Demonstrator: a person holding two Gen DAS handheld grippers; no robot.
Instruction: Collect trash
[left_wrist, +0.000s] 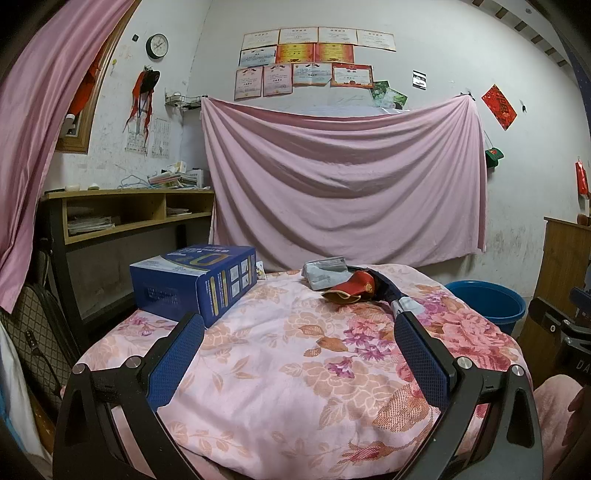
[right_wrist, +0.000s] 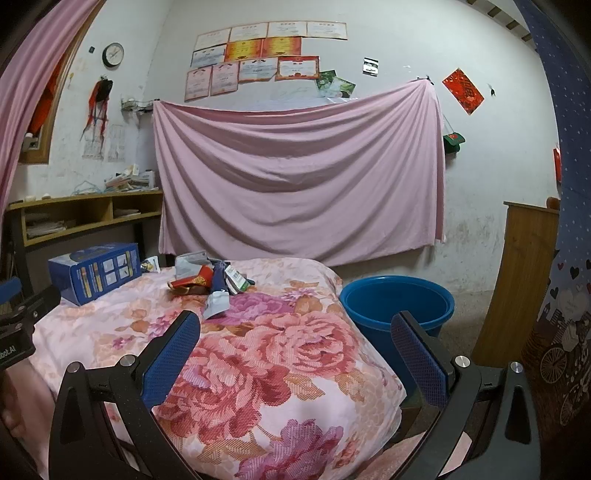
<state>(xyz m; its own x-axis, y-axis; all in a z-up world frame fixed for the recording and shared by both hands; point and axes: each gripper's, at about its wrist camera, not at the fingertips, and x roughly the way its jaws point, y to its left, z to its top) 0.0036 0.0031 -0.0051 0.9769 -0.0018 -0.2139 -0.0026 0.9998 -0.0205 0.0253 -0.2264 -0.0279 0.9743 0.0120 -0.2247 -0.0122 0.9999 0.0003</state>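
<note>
A heap of empty wrappers lies at the far end of the floral quilt (left_wrist: 295, 369): a red and gold wrapper (left_wrist: 349, 290), a grey pouch (left_wrist: 325, 273) and a dark blue wrapper (left_wrist: 388, 291). The same heap shows in the right wrist view (right_wrist: 210, 284), with a silver pouch (right_wrist: 217, 304) nearest. A blue bucket (right_wrist: 397, 306) stands on the floor right of the bed, also in the left wrist view (left_wrist: 487, 301). My left gripper (left_wrist: 299, 325) is open and empty above the quilt. My right gripper (right_wrist: 295, 325) is open and empty near the quilt's right edge.
A blue cardboard box (left_wrist: 195, 280) sits on the quilt's far left corner. A wooden desk with shelves (left_wrist: 129, 210) stands behind it. A pink sheet (left_wrist: 343, 184) hangs on the wall. A wooden cabinet (right_wrist: 517, 280) stands at the right.
</note>
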